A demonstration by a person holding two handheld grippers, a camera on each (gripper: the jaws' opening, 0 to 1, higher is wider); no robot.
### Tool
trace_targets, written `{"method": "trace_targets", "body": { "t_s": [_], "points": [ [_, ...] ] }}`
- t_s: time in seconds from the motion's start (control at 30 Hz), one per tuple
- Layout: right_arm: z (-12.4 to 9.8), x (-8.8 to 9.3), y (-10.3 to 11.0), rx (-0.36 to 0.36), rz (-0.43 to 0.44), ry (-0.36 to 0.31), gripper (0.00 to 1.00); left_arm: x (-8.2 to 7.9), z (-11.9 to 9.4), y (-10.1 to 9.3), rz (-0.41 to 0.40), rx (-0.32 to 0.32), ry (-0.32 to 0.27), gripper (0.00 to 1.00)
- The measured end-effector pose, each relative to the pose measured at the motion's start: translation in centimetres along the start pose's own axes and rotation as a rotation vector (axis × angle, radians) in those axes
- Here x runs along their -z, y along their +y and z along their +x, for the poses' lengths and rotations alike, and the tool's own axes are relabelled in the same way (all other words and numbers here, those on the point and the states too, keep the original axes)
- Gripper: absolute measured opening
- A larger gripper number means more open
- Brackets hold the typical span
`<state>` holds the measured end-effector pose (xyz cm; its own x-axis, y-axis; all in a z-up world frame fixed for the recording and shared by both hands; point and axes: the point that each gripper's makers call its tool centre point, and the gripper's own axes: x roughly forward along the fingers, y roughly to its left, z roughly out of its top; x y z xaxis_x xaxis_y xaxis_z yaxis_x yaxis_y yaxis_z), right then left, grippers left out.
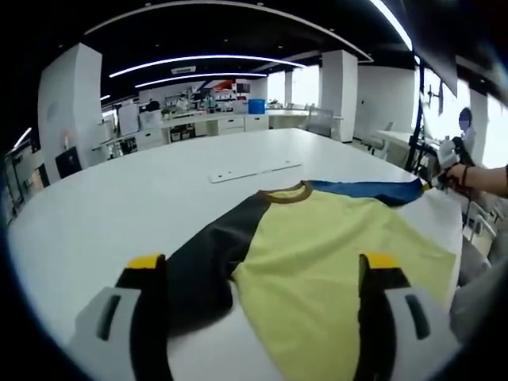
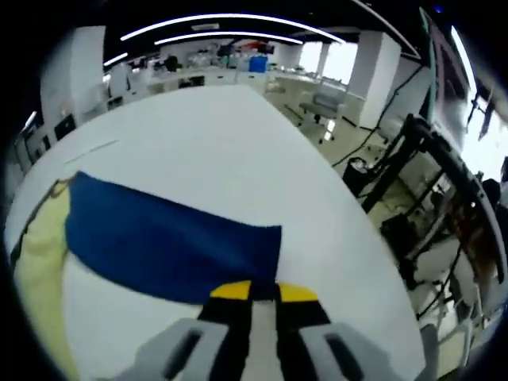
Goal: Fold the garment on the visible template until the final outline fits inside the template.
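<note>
The shirt lies flat on the white counter, yellow body in the middle, a black sleeve on one side and a blue sleeve stretched out on the other, brown collar facing away. No template outline can be made out under it.

The left tool hovers over the black sleeve and yellow hem, its yellow-tipped jaws spread wide and holding nothing. The right tool has its jaws pressed together right at the cuff edge of the blue sleeve; it looks to be pinching that cuff.

The step in hand seems to be folding the blue sleeve inward. To do it well, lift only the cuff layer, carry it low across the yellow body and lay it flat, while the left tool pins the hem (so the shirt does not slide along).

A pale strip lies on the counter beyond the collar. No containers can be seen on the counter.
</note>
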<state>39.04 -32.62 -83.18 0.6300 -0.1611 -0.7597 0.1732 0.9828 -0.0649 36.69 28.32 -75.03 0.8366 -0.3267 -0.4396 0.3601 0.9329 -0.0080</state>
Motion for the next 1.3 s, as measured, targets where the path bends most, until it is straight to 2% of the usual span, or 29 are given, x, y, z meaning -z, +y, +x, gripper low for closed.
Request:
{"method": "trace_targets", "body": {
  "t_s": [0.07, 0.1, 0.23, 0.37, 0.47, 0.57, 0.67, 0.77, 0.83, 0.9, 1.07, 1.13, 1.17, 1.3],
  "points": [
    [-0.4, -0.1, 0.4, -0.03, 0.043, -0.004, 0.13, 0.0, -0.1, -0.1, -0.001, 0.0, 0.002, 0.98],
    [0.1, -0.4, -0.1, -0.035, 0.058, -0.006, 0.14, 0.0, -0.1, 0.0, 0.0, -0.001, 0.001, 0.98],
    [0.1, -0.1, -0.1, -0.036, 0.075, 0.009, 0.18, -0.2, -0.1, -0.1, -0.003, 0.002, -0.004, 0.98],
    [1.3, 0.1, -0.8, -0.04, 0.088, 0.027, 0.23, -0.4, -0.2, -0.4, 0.0, 0.006, -0.003, 0.98],
    [1.6, 0.5, -1.1, -0.035, 0.103, 0.044, 0.24, -0.3, -0.4, -0.2, 0.004, 0.001, -0.001, 0.97],
    [1.1, 1.0, -0.5, -0.046, 0.122, 0.048, 0.23, -0.3, -0.6, 0.2, 0.001, -0.006, -0.003, 0.97],
    [1.5, 0.7, -0.8, -0.043, 0.124, 0.042, 0.22, -0.2, -0.8, 0.4, 0.001, -0.012, 0.0, 0.97],
    [1.8, 0.6, -0.9, -0.045, 0.128, 0.043, 0.19, 0.0, -1.1, 0.4, -0.007, -0.015, 0.004, 0.97],
    [1.1, 0.8, -0.2, -0.056, 0.139, 0.042, 0.15, 0.2, -1.3, 0.5, -0.016, -0.023, 0.009, 0.97],
    [1.6, 0.6, -0.2, -0.063, 0.152, 0.043, 0.11, 0.6, -1.5, 0.6, -0.021, -0.028, 0.017, 0.97],
    [2.3, 0.4, -0.7, -0.068, 0.176, 0.042, 0.08, 1.2, -2.2, 0.8, -0.037, -0.034, 0.022, 0.97],
    [1.9, 0.6, -0.3, -0.073, 0.186, 0.041, 0.07, 1.3, -2.6, 1.1, -0.053, -0.037, 0.019, 0.96],
    [0.7, 0.9, 0.5, -0.074, 0.188, 0.041, 0.06, 1.4, -2.8, 1.1, -0.062, -0.041, 0.014, 0.97],
    [1.2, 0.6, 0.1, -0.083, 0.209, 0.047, 0.02, 2.1, -3.4, 0.9, -0.057, -0.035, 0.033, 0.97]
  ]
}}
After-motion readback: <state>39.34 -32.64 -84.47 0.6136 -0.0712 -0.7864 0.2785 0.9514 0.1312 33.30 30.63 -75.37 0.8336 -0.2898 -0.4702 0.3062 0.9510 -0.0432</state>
